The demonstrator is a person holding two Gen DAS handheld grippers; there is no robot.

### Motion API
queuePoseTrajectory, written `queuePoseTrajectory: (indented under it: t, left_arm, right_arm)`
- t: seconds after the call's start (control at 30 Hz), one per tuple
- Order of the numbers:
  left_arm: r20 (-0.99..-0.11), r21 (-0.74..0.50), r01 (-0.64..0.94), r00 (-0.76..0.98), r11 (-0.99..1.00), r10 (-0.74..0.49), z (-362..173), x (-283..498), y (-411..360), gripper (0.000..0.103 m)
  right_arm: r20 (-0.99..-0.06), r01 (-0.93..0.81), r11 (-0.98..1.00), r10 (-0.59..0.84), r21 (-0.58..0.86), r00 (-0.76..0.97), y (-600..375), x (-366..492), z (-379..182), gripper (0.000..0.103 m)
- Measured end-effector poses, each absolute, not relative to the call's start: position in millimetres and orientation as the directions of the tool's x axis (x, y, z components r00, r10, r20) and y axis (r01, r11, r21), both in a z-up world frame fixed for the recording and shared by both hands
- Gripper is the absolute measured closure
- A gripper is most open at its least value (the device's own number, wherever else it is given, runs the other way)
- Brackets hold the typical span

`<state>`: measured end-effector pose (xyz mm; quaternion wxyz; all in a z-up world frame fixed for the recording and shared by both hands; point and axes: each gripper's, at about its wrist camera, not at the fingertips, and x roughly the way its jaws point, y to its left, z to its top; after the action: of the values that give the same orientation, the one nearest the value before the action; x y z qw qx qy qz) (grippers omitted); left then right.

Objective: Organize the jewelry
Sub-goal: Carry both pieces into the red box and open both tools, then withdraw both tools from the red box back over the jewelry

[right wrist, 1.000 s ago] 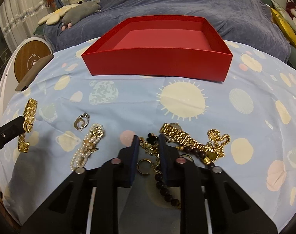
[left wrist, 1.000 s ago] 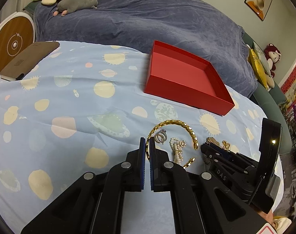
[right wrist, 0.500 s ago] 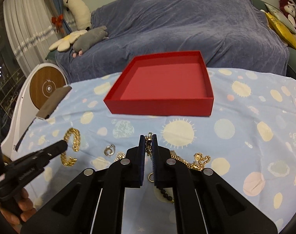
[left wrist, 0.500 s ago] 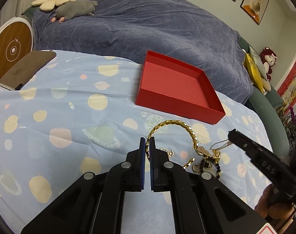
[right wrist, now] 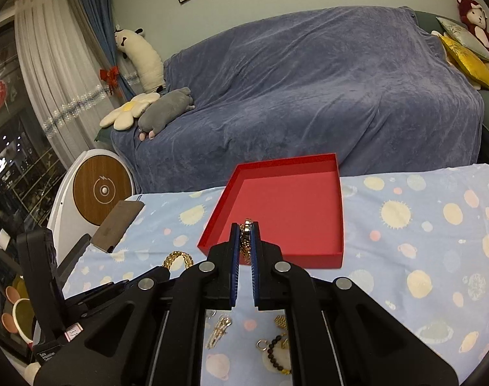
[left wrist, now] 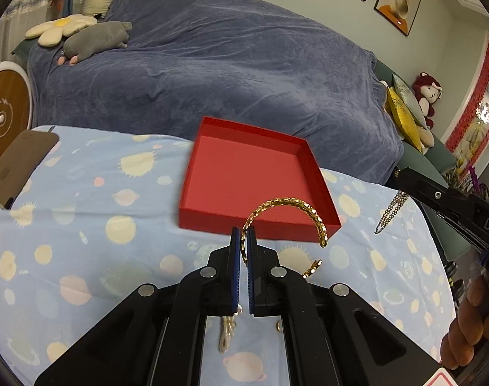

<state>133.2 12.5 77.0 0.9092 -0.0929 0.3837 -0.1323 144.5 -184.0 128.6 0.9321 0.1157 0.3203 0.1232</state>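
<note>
My left gripper (left wrist: 243, 234) is shut on a gold link bracelet (left wrist: 289, 204) and holds it in the air just before the near wall of the open red box (left wrist: 244, 167). My right gripper (right wrist: 245, 230) is shut on a gold chain necklace (right wrist: 246, 241), lifted above the near left part of the red box (right wrist: 292, 206). In the left wrist view the right gripper (left wrist: 402, 177) enters from the right with the chain (left wrist: 387, 214) hanging from it. The bracelet (right wrist: 178, 257) also shows in the right wrist view. The box holds nothing.
More jewelry lies on the patterned blue cloth (right wrist: 421, 225) under the right gripper: a pearl piece (right wrist: 218, 331), a dark bead bracelet (right wrist: 276, 350) and a gold link piece (right wrist: 279, 320). A brown pad (left wrist: 15, 164) lies at the table's left edge. A blue-covered sofa (left wrist: 212, 70) stands behind.
Both grippers have risen off the cloth and moved toward the red box, each carrying its piece. The right gripper closed on the chain necklace and lifted it out of the pile.
</note>
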Motion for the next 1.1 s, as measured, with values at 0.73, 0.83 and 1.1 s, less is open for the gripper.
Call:
queuePoseTrajectory:
  t: [0.73, 0.83, 1.1]
  left_arm:
    - [-0.769, -0.126, 0.127, 0.614, 0.984, -0.178, 2, 377, -36, 0.102]
    - [-0.786, -0.113, 0.127, 0.595, 0.985, -0.167, -10, 389, -40, 0.099]
    - [-0.829, -0.161, 0.099, 0.527, 0.982, -0.189, -25, 390, -33, 0.079]
  right_arm:
    - [-0.723, -0.053, 0.967, 0.221, 0.248, 0.655, -196, 378, 14, 0.097]
    - [-0.747, -0.055, 0.968, 0.225, 0.246, 0.625, -196, 390, 0, 0.097]
    - [-0.756, -0.034, 0.977, 0.184, 0.209, 0.628, -197, 383, -3, 0.069]
